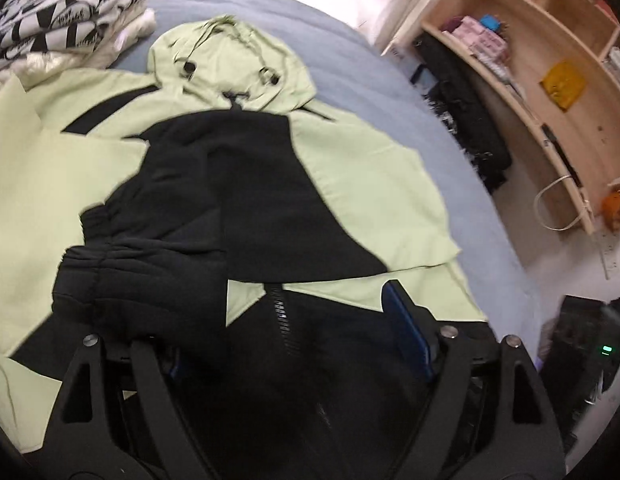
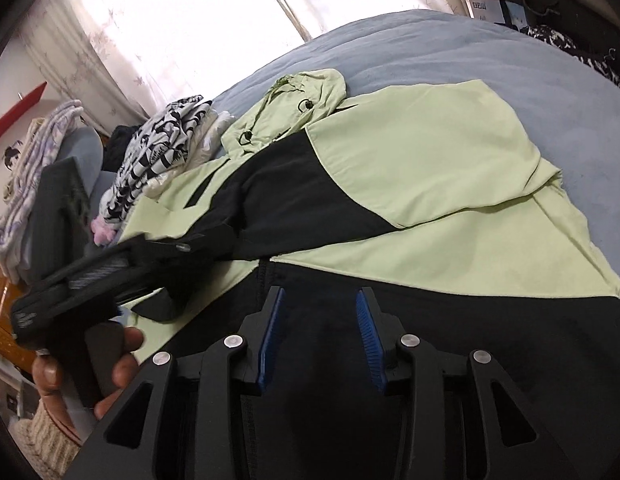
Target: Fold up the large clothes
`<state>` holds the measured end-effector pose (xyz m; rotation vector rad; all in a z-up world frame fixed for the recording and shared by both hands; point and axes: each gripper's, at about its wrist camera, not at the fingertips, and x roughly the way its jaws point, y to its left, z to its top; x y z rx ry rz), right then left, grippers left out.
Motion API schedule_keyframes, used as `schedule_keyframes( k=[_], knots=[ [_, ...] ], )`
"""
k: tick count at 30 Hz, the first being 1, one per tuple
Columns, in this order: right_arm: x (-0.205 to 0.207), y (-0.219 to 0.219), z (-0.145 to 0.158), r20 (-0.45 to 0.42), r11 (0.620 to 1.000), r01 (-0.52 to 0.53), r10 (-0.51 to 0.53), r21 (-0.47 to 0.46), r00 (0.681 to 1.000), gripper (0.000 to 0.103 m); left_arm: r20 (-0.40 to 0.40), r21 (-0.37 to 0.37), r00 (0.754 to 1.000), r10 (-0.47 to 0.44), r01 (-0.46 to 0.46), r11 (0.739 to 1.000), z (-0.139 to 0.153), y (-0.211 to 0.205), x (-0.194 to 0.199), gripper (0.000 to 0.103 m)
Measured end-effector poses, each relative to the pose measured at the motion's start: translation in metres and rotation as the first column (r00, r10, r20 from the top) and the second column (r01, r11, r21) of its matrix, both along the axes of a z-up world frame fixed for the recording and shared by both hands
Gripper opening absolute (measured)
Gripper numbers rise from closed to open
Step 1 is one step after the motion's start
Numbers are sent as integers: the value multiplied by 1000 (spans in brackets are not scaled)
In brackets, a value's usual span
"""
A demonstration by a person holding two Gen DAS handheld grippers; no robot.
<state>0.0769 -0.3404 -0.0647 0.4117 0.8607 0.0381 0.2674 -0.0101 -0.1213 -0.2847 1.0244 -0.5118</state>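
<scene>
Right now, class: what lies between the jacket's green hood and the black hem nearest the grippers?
In both wrist views, the folded-in black sleeves lie across the jacket between the hood and the hem, with green panels either side.

Wooden shelves [image 1: 550, 92], bright curtained window [image 2: 181, 12]

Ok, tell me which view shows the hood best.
The left wrist view: the hood lies near centre, facing the camera, both black toggles visible. The right wrist view shows the hood smaller, farther off and seen at a slant.
</scene>
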Motion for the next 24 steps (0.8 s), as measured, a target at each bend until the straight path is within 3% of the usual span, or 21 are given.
schedule_keyframes(
  k=[5,6,8,10,16,20,22,24],
  knots=[
    [4,12,3,2,1000,-17,17,-3,1000,42,-2,-65,1000,0,0,998,14,19,-10,81],
    [5,15,4,2,1000,-20,20,-2,1000,46,-13,-88,1000,6,-7,996,13,24,-14,81],
    [5,19,5,7,1000,-20,20,0,1000,67,-39,-136,999,-4,-1,991,6,32,-22,82],
    [4,25,9,23,1000,-25,25,-10,999,72,-54,-142,998,-9,1,990,0,38,-28,82],
    [9,49,19,31,995,-83,85,-62,996,72,-64,-152,998,26,-36,988,-16,63,-45,82],
    [14,64,26,36,986,-132,136,-102,990,72,-27,-144,989,144,-146,979,-10,101,-66,82],
    [20,76,29,33,977,-175,180,-122,983,72,-11,-99,969,248,-248,964,-7,124,-78,82],
    [27,92,31,23,961,-229,236,-154,972,72,-11,-58,931,364,-364,929,-7,151,-90,82]
  ],
)
